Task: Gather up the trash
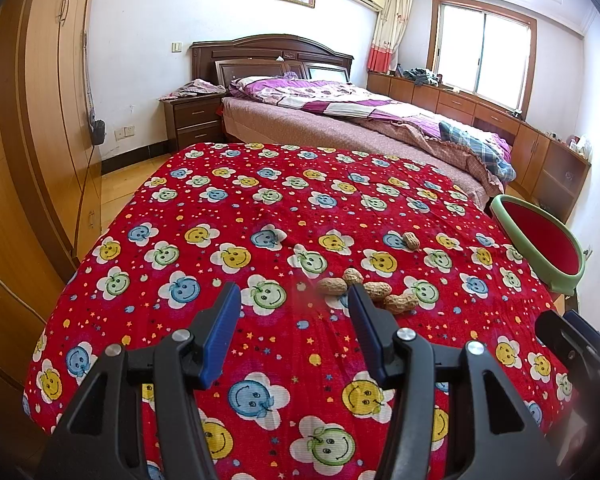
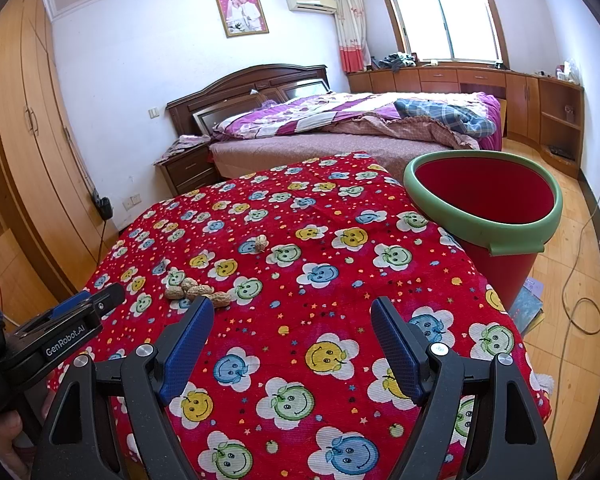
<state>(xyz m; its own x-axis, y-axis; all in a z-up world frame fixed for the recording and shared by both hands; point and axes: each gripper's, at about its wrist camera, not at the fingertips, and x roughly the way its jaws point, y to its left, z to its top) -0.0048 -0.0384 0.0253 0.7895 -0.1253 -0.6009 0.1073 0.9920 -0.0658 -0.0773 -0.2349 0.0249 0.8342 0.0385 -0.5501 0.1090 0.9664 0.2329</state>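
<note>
Left wrist view: As the left claw (image 1: 294, 312) hangs with blades apart and empty, the peanut cluster (image 1: 364, 290) lies just beyond its right blade; a single peanut (image 1: 411, 240) sits farther.
Bin: red bin (image 1: 540, 236), far right, beside the tabletop (image 1: 220, 200).
Right wrist view: right claw (image 2: 292, 322) spread wide, empty; peanuts far left, nearer the left claw.
Obstacles: none seen.

We see only part of the red bin (image 1: 548, 240) in the left wrist view — its far side runs off the right edge. There the right gripper (image 1: 572, 340) shows as a dark sliver, its tips out of sight. One peanut (image 1: 374, 294) sits half behind a blue finger (image 1: 366, 328).
</note>
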